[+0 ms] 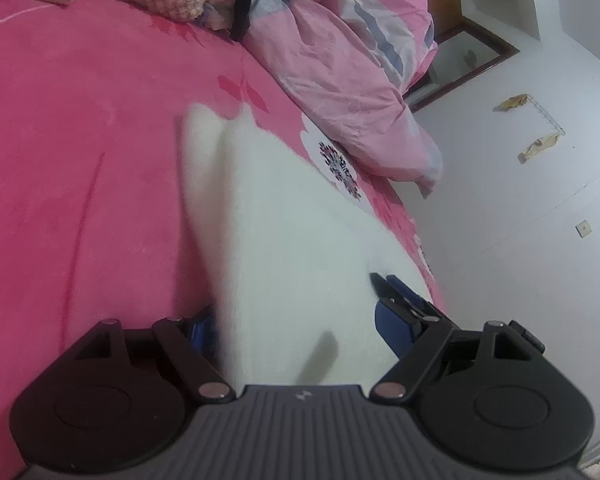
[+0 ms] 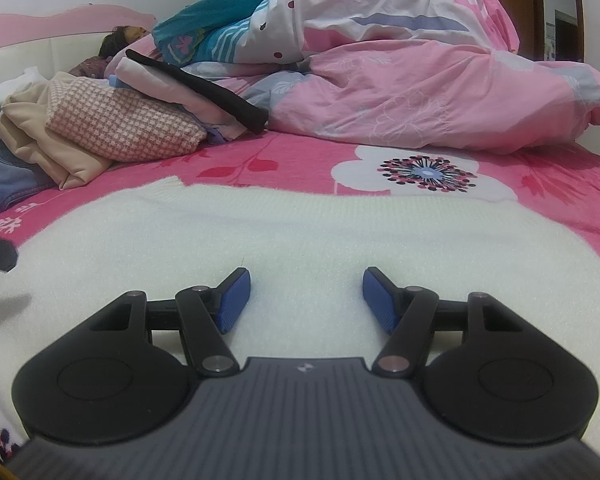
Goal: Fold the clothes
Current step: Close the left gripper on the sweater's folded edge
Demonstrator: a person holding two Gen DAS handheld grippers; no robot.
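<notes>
Knitwear, a white fuzzy sweater, lies spread across a bed covered by a pink floral sheet. Judging by the scene, the fold is at its gathering stage: one side of the garment is being taken up while the rest stays flat.

In the left wrist view, the left tongs have a raised, blurred fold of the sweater bunched between them. Their fingers stand wide, the white knit fills the gap and hides most of the blue pads, and whether the pads actually press on it cannot be told.

In the right wrist view, the right tongs are spread apart, pinching nothing. They sit low over the flat body of the sweater, with white knit directly beneath and between the blue pads.

The next move probably calls for a firm pinch on the gathered edge, then carrying it across the flat part.

A rumpled pink duvet and a pile of other clothes lie farther back, well apart from the sweater.
</notes>
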